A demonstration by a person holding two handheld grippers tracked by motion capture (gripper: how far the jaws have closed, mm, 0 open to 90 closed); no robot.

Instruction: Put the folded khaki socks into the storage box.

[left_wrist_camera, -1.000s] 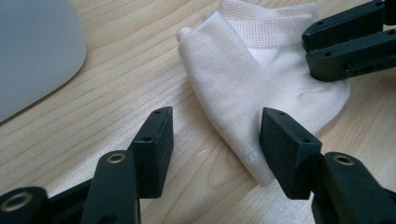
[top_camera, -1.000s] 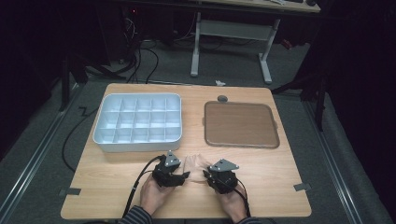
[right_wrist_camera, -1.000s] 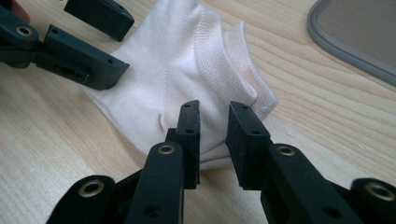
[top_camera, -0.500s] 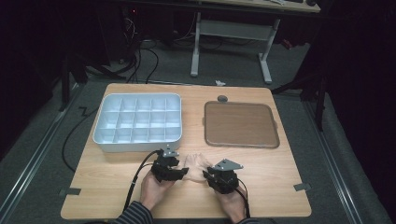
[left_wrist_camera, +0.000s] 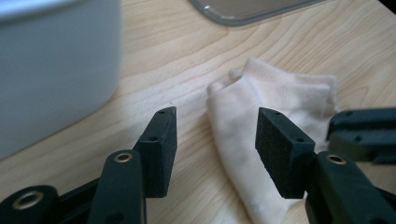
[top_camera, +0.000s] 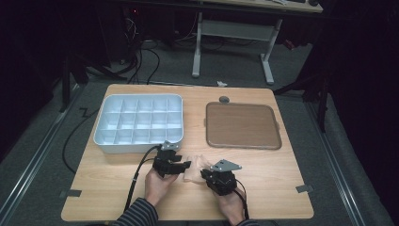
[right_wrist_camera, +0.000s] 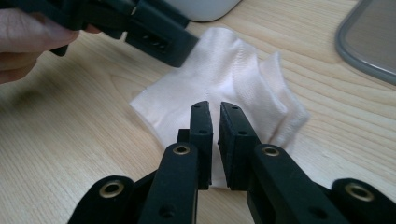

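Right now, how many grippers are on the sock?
1. The right gripper pinches the sock; the left gripper is open around its edge, not gripping.

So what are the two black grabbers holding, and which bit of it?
The right gripper has just been closing and pinches the near edge of the pale sock. The left gripper holds nothing; its jaws stand open over the sock's other end.

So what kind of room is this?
Probably a lab or workshop, not a home: a wooden table on grey carpet, cables on the floor, a desk frame behind, and hand-held grippers working on a sock.
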